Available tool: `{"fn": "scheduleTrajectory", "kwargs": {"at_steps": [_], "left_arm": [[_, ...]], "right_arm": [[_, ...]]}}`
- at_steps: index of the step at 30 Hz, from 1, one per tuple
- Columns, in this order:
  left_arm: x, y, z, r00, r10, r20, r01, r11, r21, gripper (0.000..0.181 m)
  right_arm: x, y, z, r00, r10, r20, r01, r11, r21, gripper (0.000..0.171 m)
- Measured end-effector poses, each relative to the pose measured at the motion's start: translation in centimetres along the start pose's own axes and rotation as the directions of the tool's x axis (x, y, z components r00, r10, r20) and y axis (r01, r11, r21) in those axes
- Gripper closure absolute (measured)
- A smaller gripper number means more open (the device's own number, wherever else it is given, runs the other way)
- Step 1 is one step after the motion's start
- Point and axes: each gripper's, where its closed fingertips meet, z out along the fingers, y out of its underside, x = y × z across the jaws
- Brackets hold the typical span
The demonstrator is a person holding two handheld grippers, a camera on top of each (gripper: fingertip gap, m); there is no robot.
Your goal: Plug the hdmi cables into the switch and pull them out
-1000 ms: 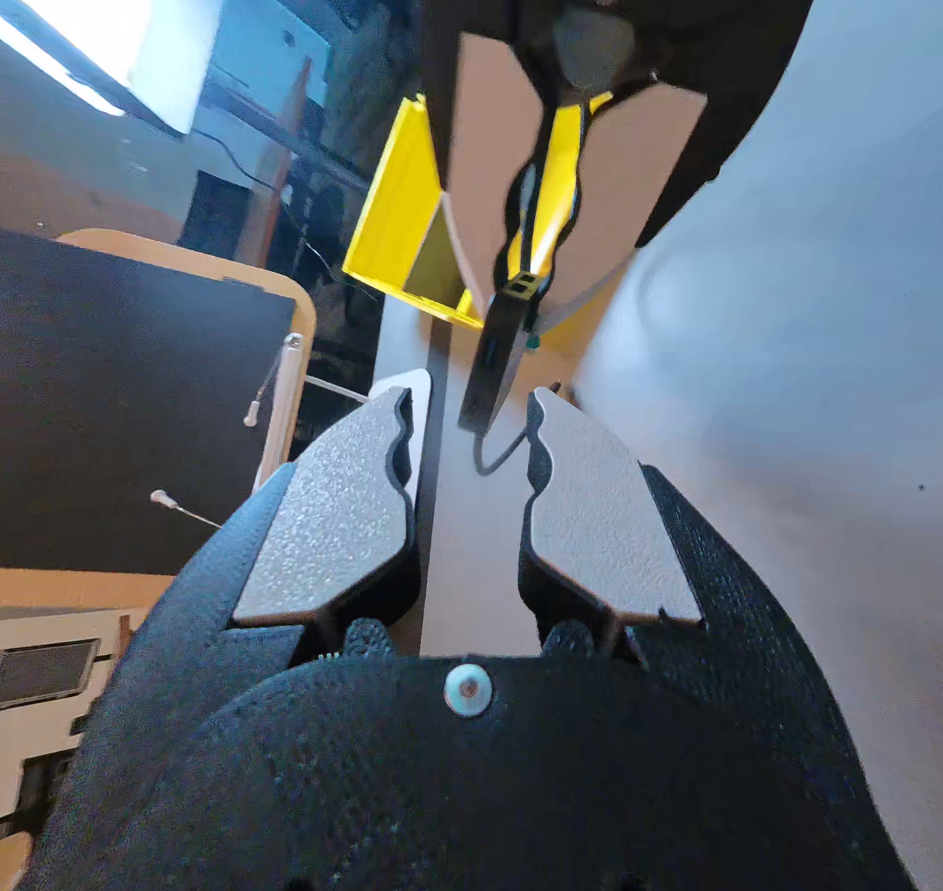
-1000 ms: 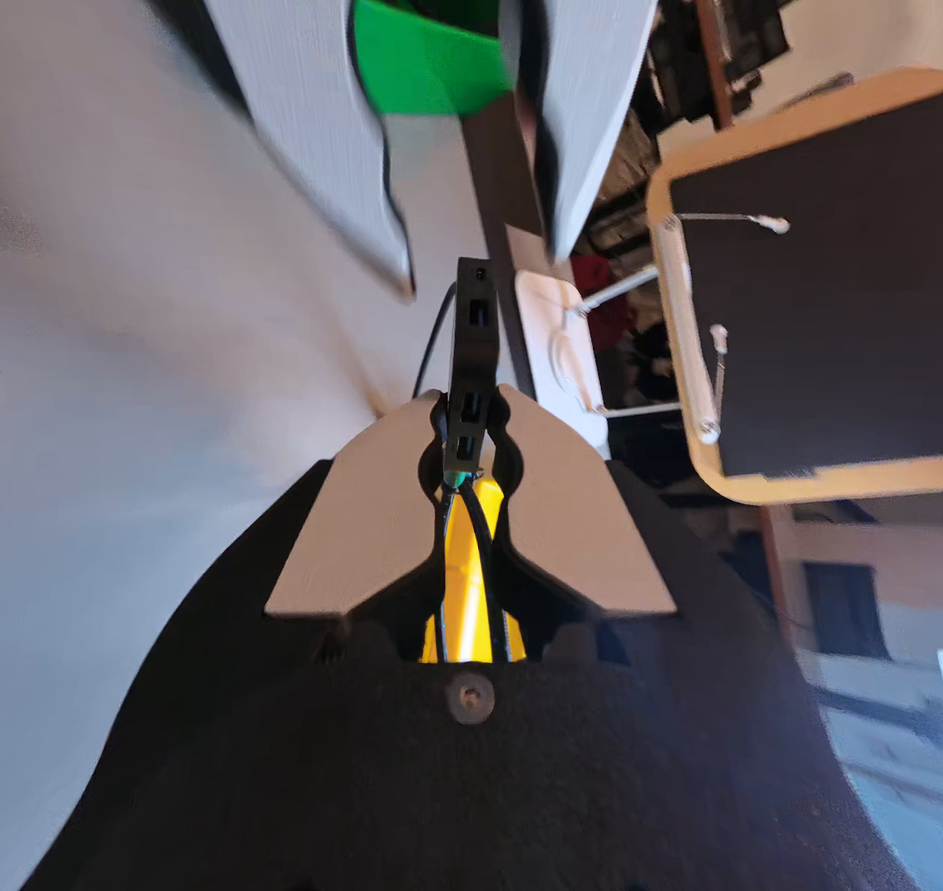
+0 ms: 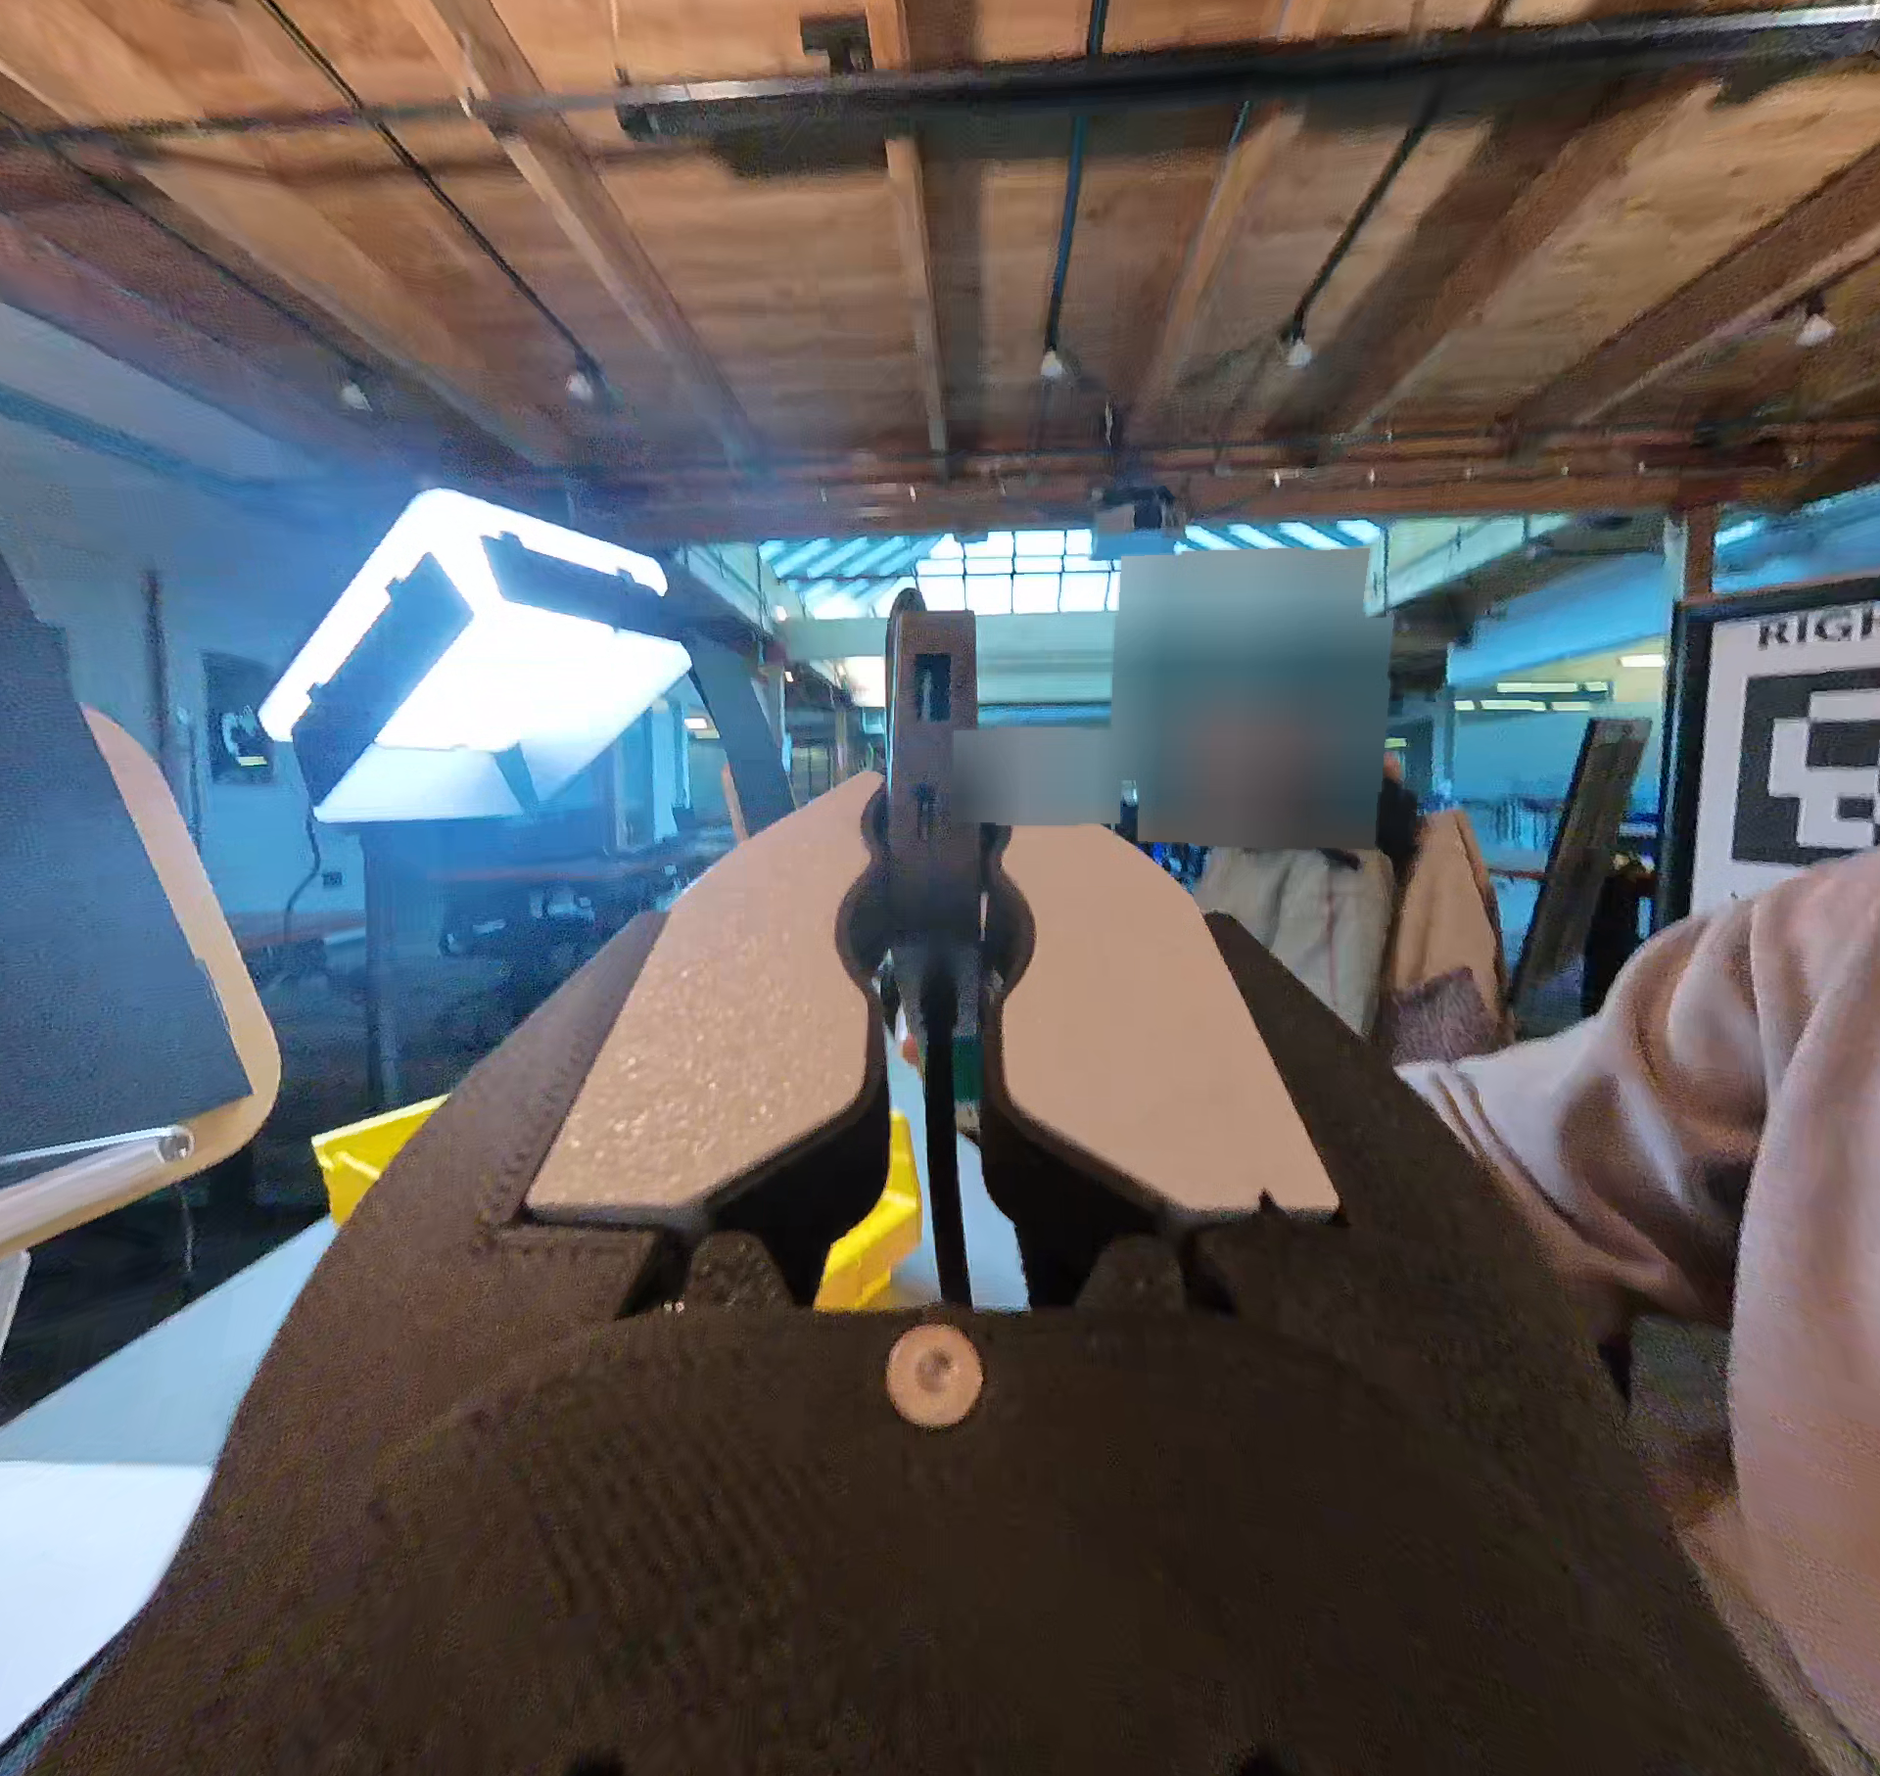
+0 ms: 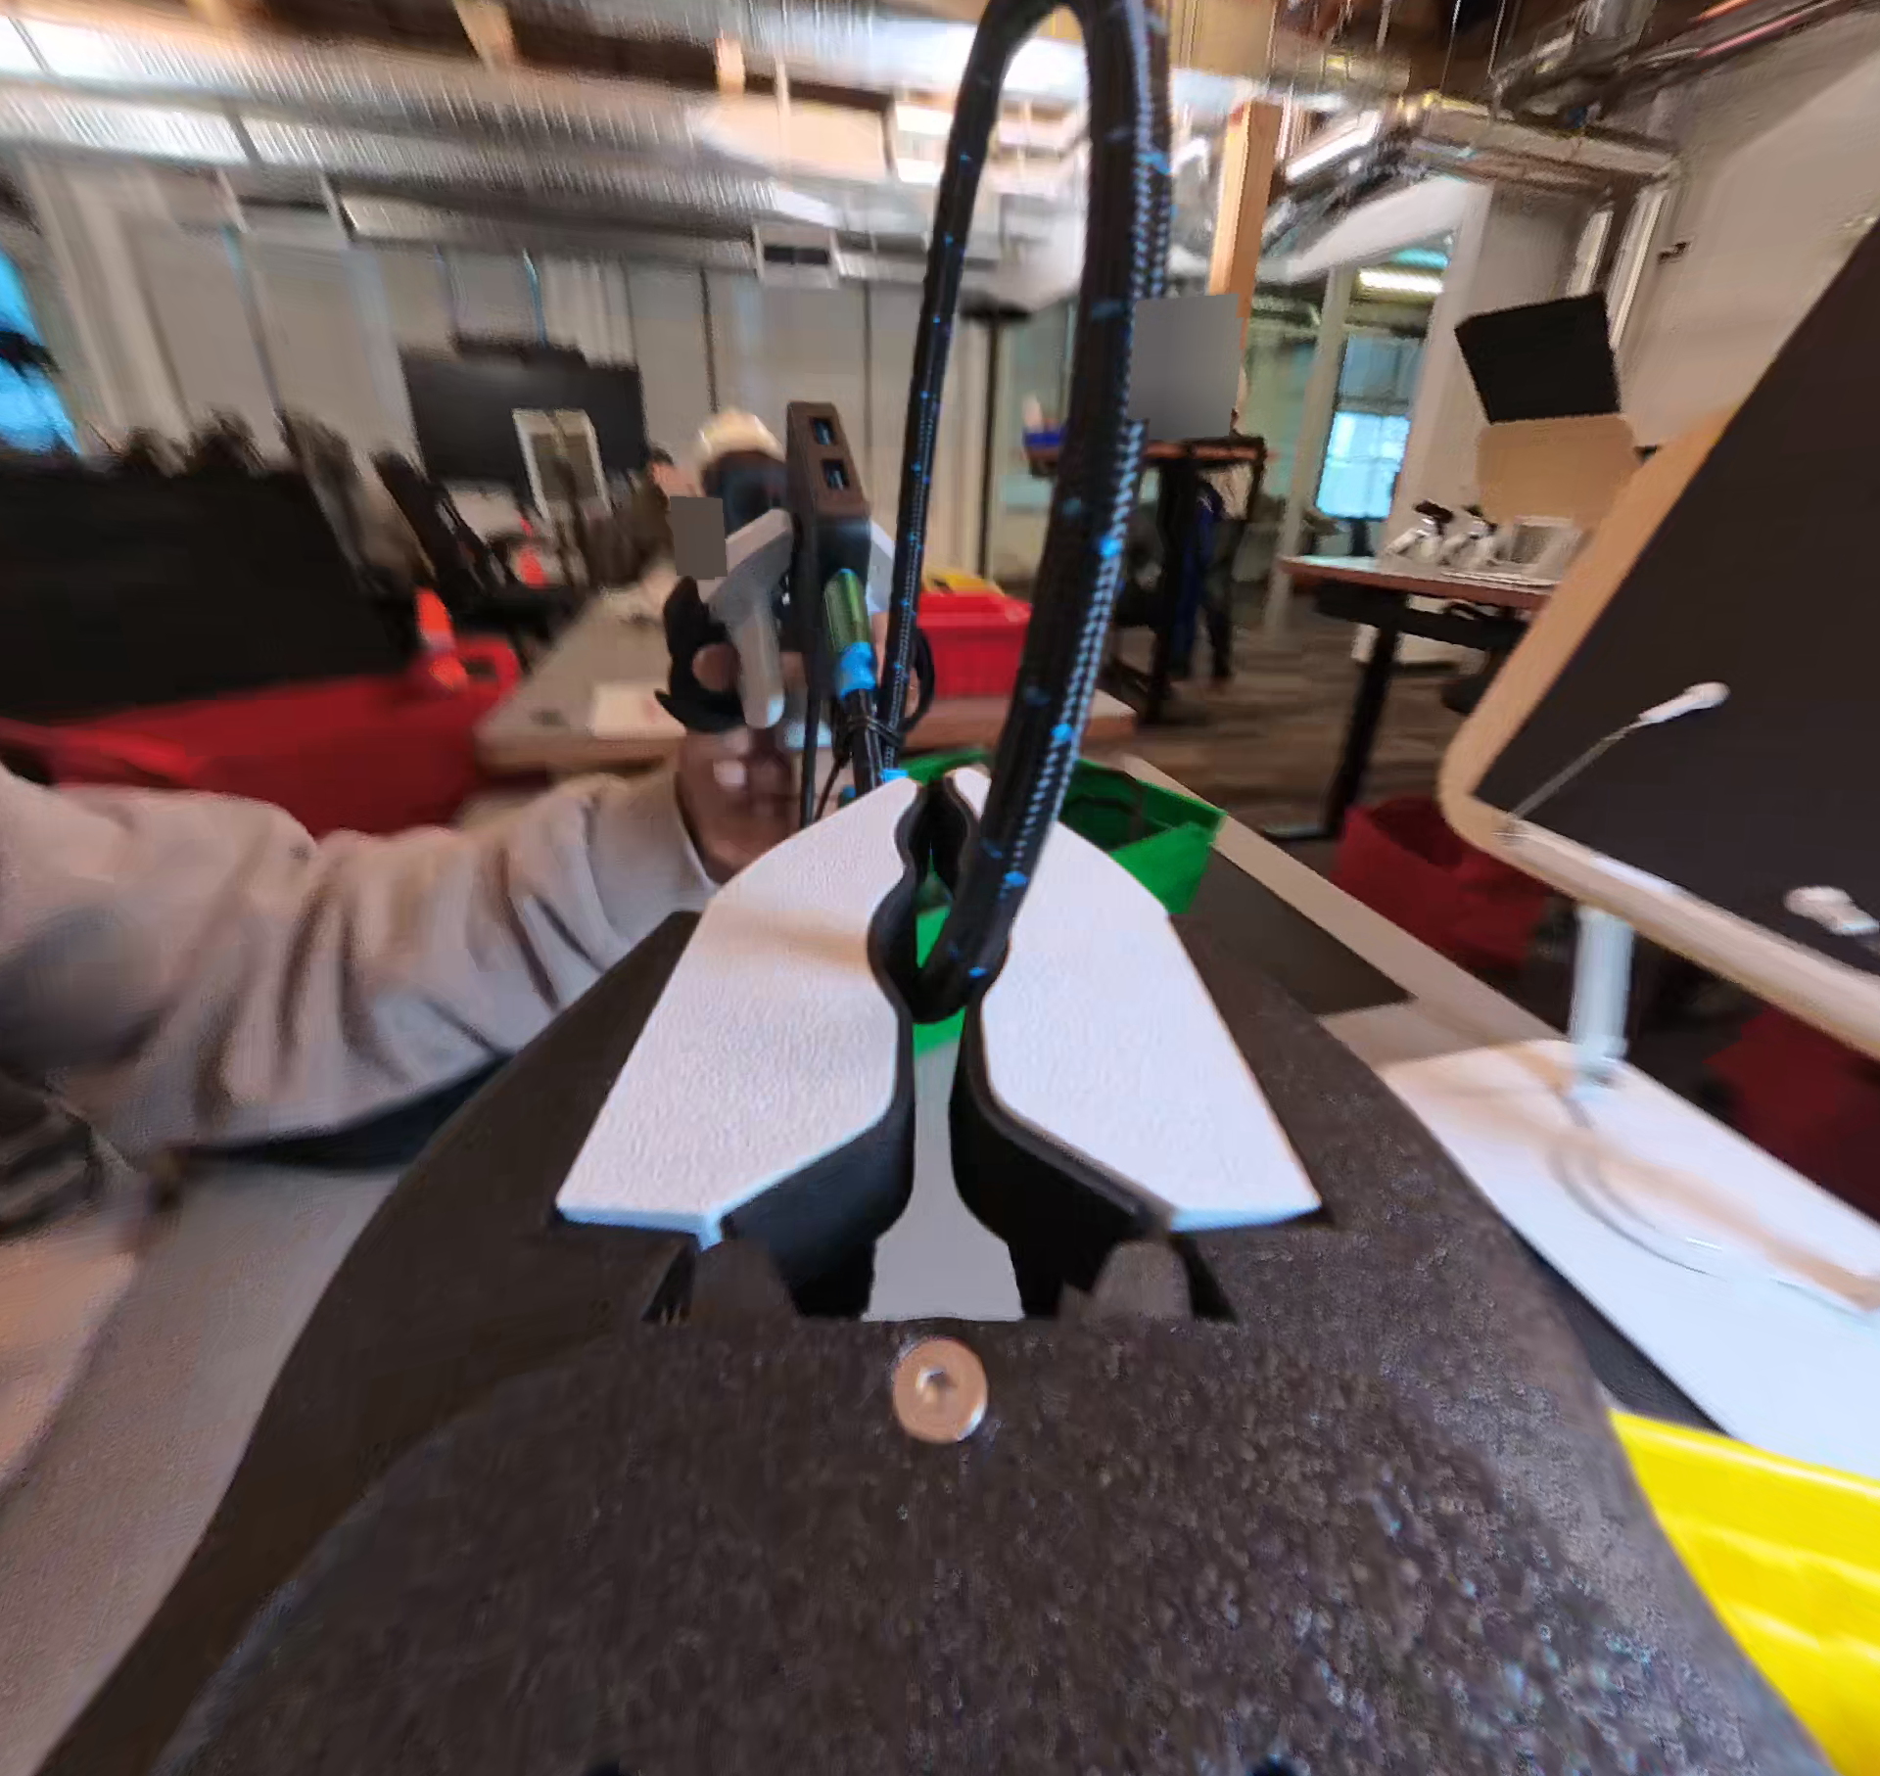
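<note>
With your left gripper (image 3: 931, 873) clamped on the switch (image 3: 928, 710) held upright, and your right gripper (image 4: 941, 847) pinching the braided cable (image 4: 1058, 608) that loops above it, regrip nearer the plug – unseen here – then square it to a port.

Both wrist cameras tilt upward toward the ceiling, close behind their fingers, sharing the raised switch (image 3: 928, 771).
</note>
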Motion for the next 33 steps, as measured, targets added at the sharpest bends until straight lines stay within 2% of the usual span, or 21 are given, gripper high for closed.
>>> {"fn": "scheduleTrajectory", "kwargs": {"at_steps": [3,5,7,9,13,15,16,17,19,22,24,28,29,31,33], "left_arm": [[-0.3,4.4,-0.8,0.998,0.056,-0.032,-0.062,0.960,-0.273,0.164],[-0.4,7.8,-1.3,0.986,0.158,-0.061,-0.168,0.865,-0.473,0.163],[0.1,10.8,-1.3,0.960,0.250,-0.126,-0.274,0.746,-0.607,0.162],[0.6,13.1,-0.6,0.944,0.283,-0.170,-0.321,0.672,-0.667,0.159],[0.9,18.4,-1.4,0.911,0.308,-0.275,-0.395,0.450,-0.801,0.144],[1.9,20.4,-1.8,0.925,0.231,-0.300,-0.373,0.422,-0.826,0.135],[3.0,21.0,-1.9,0.942,0.143,-0.303,-0.335,0.427,-0.840,0.131],[4.2,21.4,-2.0,0.952,0.050,-0.301,-0.292,0.439,-0.850,0.124],[5.1,22.1,-2.4,0.946,-0.008,-0.325,-0.291,0.428,-0.856,0.137],[6.8,22.5,-2.1,0.937,-0.103,-0.334,-0.257,0.441,-0.860,0.133],[4.4,23.1,-1.8,0.939,0.086,-0.334,-0.342,0.368,-0.865,0.166],[1.3,21.0,-1.2,0.921,0.277,-0.273,-0.360,0.337,-0.870,0.167],[0.3,20.1,-1.3,0.916,0.319,-0.242,-0.348,0.336,-0.875,0.167],[-1.3,17.8,-1.7,0.915,0.368,-0.164,-0.307,0.373,-0.875,0.167],[-3.2,15.7,-2.8,0.900,0.425,-0.093,-0.266,0.369,-0.891,0.167]], "right_arm": [[-0.4,-1.9,-2.0,0.981,-0.187,-0.054,0.181,0.979,-0.091,0.171],[-1.3,-3.2,-2.9,0.960,-0.273,-0.064,0.262,0.954,-0.146,0.171],[-1.4,-2.9,-3.3,0.902,-0.421,-0.092,0.382,0.880,-0.284,0.171],[-1.9,-2.0,-3.0,0.861,-0.504,-0.068,0.446,0.813,-0.374,0.171],[-1.9,0.7,-2.0,0.796,-0.605,-0.013,0.510,0.683,-0.523,0.170],[-2.5,0.8,-1.3,0.796,-0.605,0.000,0.524,0.690,-0.500,0.170],[-2.5,0.8,-1.2,0.791,-0.611,-0.003,0.528,0.685,-0.501,0.171],[-2.2,0.8,-1.2,0.774,-0.633,-0.012,0.536,0.665,-0.519,0.171],[-2.0,0.3,-1.3,0.755,-0.655,-0.038,0.547,0.660,-0.515,0.170],[-1.7,-0.4,-1.4,0.752,-0.655,-0.076,0.538,0.676,-0.504,0.170],[-1.5,-1.0,-1.6,0.740,-0.665,-0.103,0.544,0.681,-0.490,0.170],[0.2,-2.1,-3.1,0.740,-0.645,-0.190,0.495,0.715,-0.494,0.169],[0.8,-2.4,-3.8,0.736,-0.641,-0.217,0.477,0.719,-0.506,0.155],[1.8,-2.6,-5.1,0.729,-0.639,-0.245,0.441,0.712,-0.546,0.138],[2.3,-3.4,-6.0,0.714,-0.640,-0.286,0.428,0.721,-0.546,0.138]]}}
